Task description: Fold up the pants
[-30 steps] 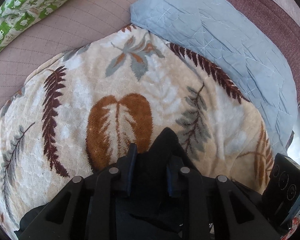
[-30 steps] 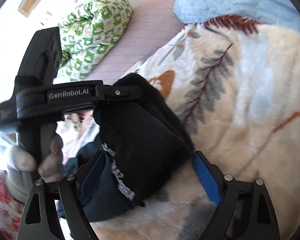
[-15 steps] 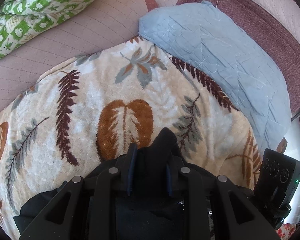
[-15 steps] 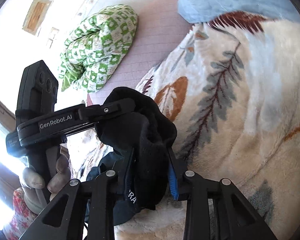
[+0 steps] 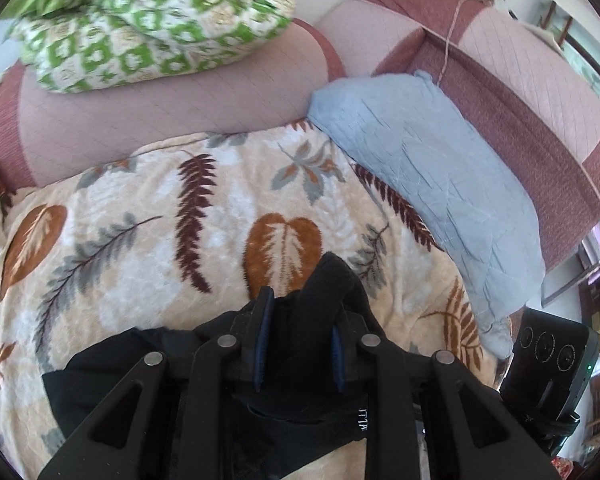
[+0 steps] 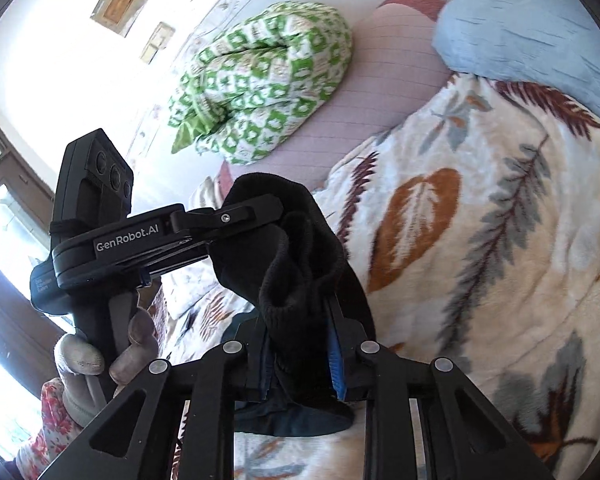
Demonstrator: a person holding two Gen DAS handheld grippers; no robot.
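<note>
We see bright daylight blowing out the wall [image 6: 80, 60] at left, the green pillow [image 5: 152, 20] motion-blurred, and fisheye bending with dark corners.

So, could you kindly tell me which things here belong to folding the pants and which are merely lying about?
Part of the job:
- black pants
- left gripper, shut on the pants
- right gripper, shut on the pants
- leaf-print blanket, the surface beneath

Just lying about:
- green patterned bundle
- light blue quilt
- pink sofa
</note>
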